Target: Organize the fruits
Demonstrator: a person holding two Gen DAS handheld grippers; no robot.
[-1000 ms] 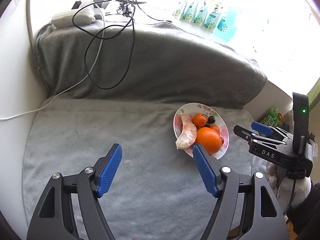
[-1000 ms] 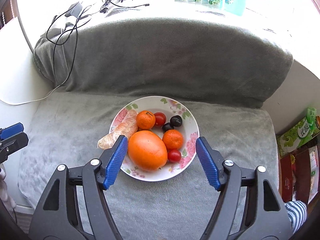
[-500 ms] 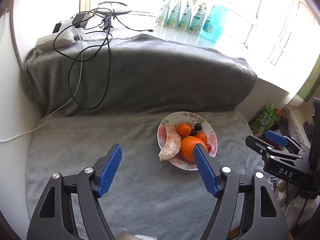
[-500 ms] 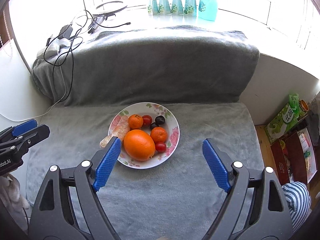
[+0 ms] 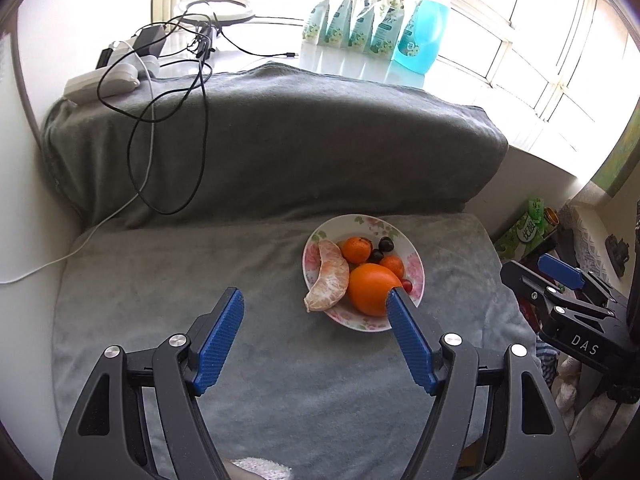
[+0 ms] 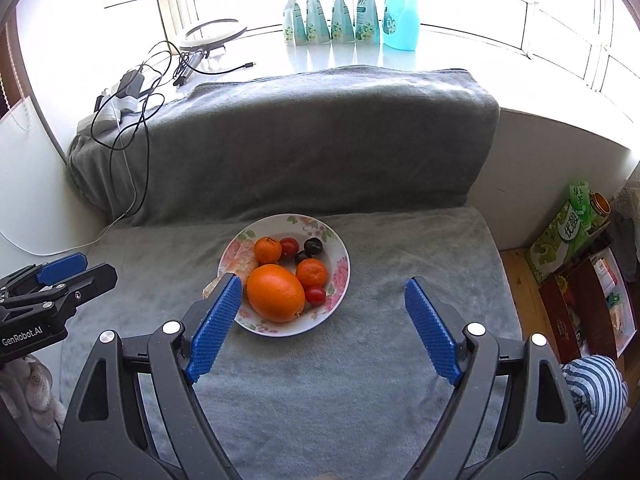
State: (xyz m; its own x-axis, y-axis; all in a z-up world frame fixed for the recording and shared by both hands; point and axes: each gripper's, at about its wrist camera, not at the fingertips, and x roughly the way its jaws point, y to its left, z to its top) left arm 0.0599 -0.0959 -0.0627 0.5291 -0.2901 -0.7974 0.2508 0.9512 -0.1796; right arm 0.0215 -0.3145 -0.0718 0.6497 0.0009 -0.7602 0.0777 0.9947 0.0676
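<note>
A floral plate point(image 6: 340, 256) rests on the grey blanket and holds a large orange point(image 6: 276, 292), two tangerines point(image 6: 268, 250), red cherry tomatoes point(image 6: 289, 246), dark plums point(image 6: 313, 245) and a peeled citrus segment point(image 6: 244, 258) at its left rim. My right gripper point(image 6: 324, 280) hovers open above the plate's near side, with nothing between its blue pads. In the left wrist view the same plate point(image 5: 416, 276), orange point(image 5: 372, 288) and segment point(image 5: 328, 276) lie ahead and right. My left gripper point(image 5: 315, 294) is open and empty, above the blanket just left of the plate.
A grey blanket point(image 6: 280, 140) drapes a raised backrest behind the plate. Cables and a power strip point(image 5: 104, 82) lie on its top left. Detergent pouches and a blue bottle point(image 6: 400, 8) line the windowsill. Green boxes point(image 6: 568, 232) stand on the floor at right, and a striped sleeve point(image 6: 596, 388) shows.
Both grippers have drawn back and up from the plate, which now looks smaller and farther. The right jaws have spread slightly wider. The fruit has not moved.
</note>
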